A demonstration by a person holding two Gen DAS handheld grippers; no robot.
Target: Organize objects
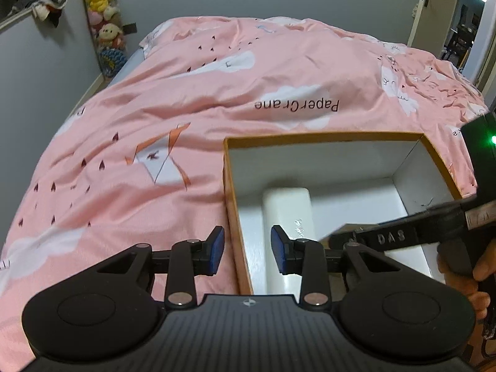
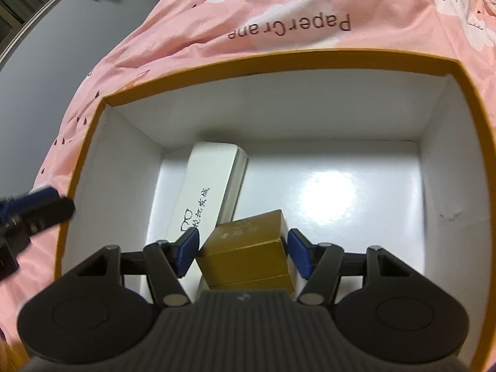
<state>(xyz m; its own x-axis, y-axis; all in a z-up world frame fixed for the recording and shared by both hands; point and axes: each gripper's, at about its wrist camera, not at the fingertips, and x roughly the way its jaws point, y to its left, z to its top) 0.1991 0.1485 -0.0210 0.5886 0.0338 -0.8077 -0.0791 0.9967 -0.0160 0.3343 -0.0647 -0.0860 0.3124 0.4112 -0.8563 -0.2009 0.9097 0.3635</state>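
On the pink duvet sits the orange-rimmed box, a white case already lying on its floor. The right gripper holds a gold box between its pads low inside; I judge this the placing step, so next it lets go and lifts clear (the left gripper, part-open and empty, straddles the box's left wall)

**A bed under a pink cover, one box on it**

The bed is spread with a rumpled pink duvet cover printed with white clouds, small dark birds, a paper-crane figure and the words "PaperCrane". An open box with an orange rim and white inside sits directly on the cover, near its right side.
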